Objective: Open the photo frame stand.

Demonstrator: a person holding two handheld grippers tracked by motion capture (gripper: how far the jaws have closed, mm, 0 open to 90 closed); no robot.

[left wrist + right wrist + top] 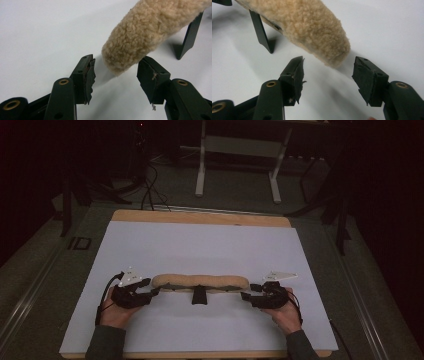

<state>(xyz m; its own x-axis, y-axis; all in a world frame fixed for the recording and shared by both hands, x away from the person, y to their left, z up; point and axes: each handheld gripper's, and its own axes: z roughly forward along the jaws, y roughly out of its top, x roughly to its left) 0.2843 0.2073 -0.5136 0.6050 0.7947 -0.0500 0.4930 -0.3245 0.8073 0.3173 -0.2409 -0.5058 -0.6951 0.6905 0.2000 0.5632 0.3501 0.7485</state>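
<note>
A long tan fleece-covered roll (200,281) lies crosswise on the white sheet (200,245), with a black tab (199,296) hanging from its middle toward me. My left gripper (152,292) sits at the roll's left end and my right gripper (246,295) at its right end. In the left gripper view the jaws of the left gripper (117,75) stand apart, and the fleece end (130,42) reaches just between their tips without being pinched. In the right gripper view the right gripper (329,75) is open too, with the other fleece end (317,30) just ahead of its tips.
The white sheet covers a wooden tabletop (200,217) whose edge shows at the back. Beyond the table a white metal frame (237,165) stands on the grey floor, with dark cables (150,190) to the left. A person's hands and sleeves come in from the bottom.
</note>
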